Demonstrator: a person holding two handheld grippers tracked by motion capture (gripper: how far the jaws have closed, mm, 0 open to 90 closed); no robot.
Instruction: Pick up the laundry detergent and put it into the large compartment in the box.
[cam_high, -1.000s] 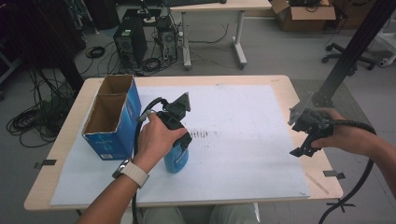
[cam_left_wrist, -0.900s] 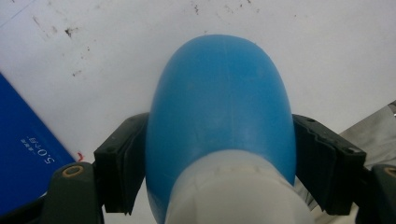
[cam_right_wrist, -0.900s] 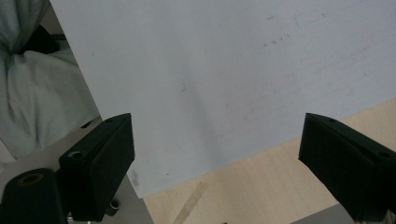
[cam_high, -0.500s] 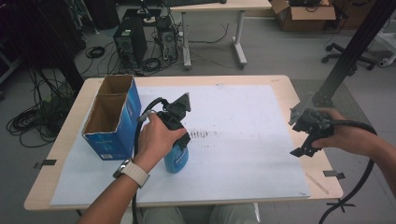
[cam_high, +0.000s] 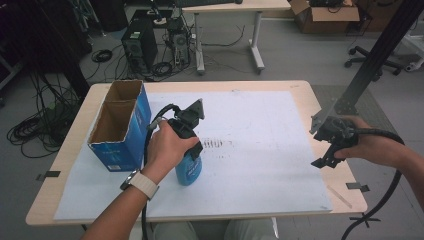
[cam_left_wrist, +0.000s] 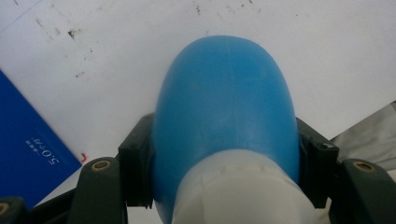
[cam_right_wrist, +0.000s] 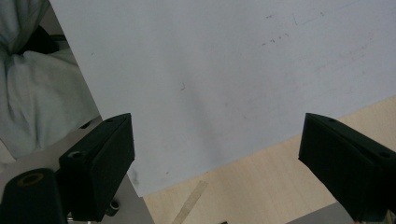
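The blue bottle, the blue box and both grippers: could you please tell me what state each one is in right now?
blue bottle: upright on the white sheet, clamped near its white top.
blue box: standing beside the bottle, top open, two compartments, no contents visible.
left gripper: jaws have just been closing, now pressing both sides of the bottle.
right gripper: open, nothing between its jaws, over the table's right edge.

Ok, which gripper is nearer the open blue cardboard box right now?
Left. The left gripper is shut on the blue bottle, right beside the blue cardboard box. The right gripper hangs open over the table's far right edge.
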